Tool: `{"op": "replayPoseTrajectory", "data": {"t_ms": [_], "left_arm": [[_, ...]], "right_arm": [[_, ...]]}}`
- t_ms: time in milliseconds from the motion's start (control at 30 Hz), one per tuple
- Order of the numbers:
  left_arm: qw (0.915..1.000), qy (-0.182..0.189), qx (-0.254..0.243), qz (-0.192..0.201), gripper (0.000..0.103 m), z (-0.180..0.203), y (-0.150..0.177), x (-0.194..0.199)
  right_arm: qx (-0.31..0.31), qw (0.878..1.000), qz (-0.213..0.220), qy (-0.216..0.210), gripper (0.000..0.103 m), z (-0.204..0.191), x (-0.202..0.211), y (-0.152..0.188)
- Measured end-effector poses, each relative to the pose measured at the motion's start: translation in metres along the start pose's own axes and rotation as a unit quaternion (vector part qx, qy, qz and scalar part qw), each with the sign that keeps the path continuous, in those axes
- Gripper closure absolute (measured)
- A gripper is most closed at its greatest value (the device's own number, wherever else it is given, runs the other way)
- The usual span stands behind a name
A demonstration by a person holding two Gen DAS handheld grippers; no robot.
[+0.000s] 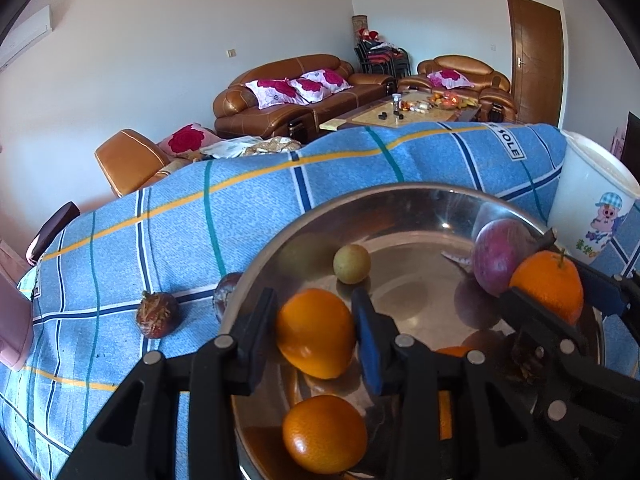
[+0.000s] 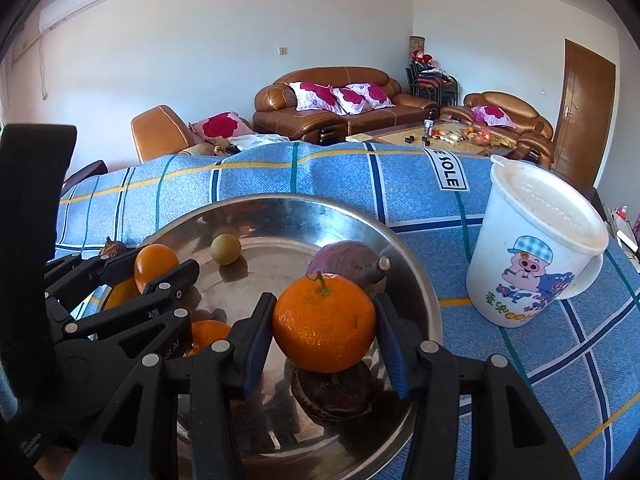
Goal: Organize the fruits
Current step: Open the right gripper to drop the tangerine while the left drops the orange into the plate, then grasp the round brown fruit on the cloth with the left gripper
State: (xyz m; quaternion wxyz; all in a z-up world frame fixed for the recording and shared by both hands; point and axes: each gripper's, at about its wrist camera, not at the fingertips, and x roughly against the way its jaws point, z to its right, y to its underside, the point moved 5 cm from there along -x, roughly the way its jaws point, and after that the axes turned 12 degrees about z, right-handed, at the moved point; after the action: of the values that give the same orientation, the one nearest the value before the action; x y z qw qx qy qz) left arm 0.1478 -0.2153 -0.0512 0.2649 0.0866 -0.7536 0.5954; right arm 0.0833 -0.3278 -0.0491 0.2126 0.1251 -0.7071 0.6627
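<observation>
Placing step: left gripper (image 1: 316,332) fingers closed on orange (image 1: 316,334), right gripper (image 2: 325,322) fingers closed on stemmed tangerine (image 2: 325,322), both over steel bowl (image 2: 420,280). Next: lower, release. Passion fruit (image 1: 157,315) remaining on surface.

Bowl (image 2: 420,280) under both claws: polished metal, mirror-glossy, reflects fruit. Cloth (image 1: 240,208) beyond left claw (image 1: 316,330): woven, matt, checked. Orange (image 2: 325,322) in right claw (image 2: 325,340): shiny, pitted peel. Cup (image 2: 532,256) right of it: smooth plastic, printed. Claw fingers (image 1: 256,336): matt black plastic, blue pads.
</observation>
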Motion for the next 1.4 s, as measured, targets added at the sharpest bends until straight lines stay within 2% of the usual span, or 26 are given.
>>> {"op": "replayPoseTrajectory", "data": {"t_ms": [67,133,267,333,400,467,533,667,900,1133,1300,1400], "left_arm": [[1.0000,-0.002,0.006,0.007,0.036,-0.002,-0.001,0.004],[0.9996,-0.001,0.017,0.021,0.022,-0.004,-0.004,0.010],[0.9983,-0.016,0.016,0.054,0.009,-0.007,-0.010,0.023],[0.9967,-0.024,0.011,0.076,0.005,-0.008,-0.014,0.031],[0.9956,-0.024,0.018,0.089,0.001,-0.010,-0.018,0.037],[0.9951,-0.017,0.029,0.093,0.000,-0.015,-0.021,0.039],[0.9950,-0.014,0.033,0.093,0.000,-0.018,-0.021,0.041],[0.9950,-0.017,0.032,0.093,0.000,-0.023,-0.018,0.044],[0.9939,-0.044,0.035,0.095,0.000,-0.043,-0.008,0.055],[0.9930,-0.080,0.016,0.086,0.000,-0.088,0.013,0.064],[0.9937,-0.083,0.042,0.062,0.000,-0.140,0.031,0.061],[0.9921,-0.100,0.058,0.050,0.000,-0.167,0.040,0.059]], "right_arm": [[-0.003,1.000,0.013,0.005,0.051,0.002,0.005,-0.002],[-0.015,0.999,0.033,0.007,0.050,0.006,0.012,-0.005],[-0.035,0.997,0.070,0.021,0.043,0.014,0.025,-0.009],[-0.039,0.995,0.089,0.028,0.041,0.017,0.031,-0.012],[-0.039,0.992,0.112,0.042,0.036,0.020,0.038,-0.017],[-0.044,0.988,0.138,0.056,0.027,0.023,0.047,-0.022],[-0.055,0.983,0.161,0.065,0.024,0.028,0.055,-0.027],[-0.068,0.979,0.181,0.059,0.024,0.031,0.059,-0.029],[-0.029,0.974,0.214,0.063,0.024,0.019,0.066,-0.030],[-0.003,0.975,0.215,0.065,0.024,0.008,0.069,-0.028],[-0.018,0.977,0.200,0.073,0.024,0.004,0.071,-0.023],[-0.013,0.978,0.197,0.068,0.024,-0.007,0.074,-0.020]]}}
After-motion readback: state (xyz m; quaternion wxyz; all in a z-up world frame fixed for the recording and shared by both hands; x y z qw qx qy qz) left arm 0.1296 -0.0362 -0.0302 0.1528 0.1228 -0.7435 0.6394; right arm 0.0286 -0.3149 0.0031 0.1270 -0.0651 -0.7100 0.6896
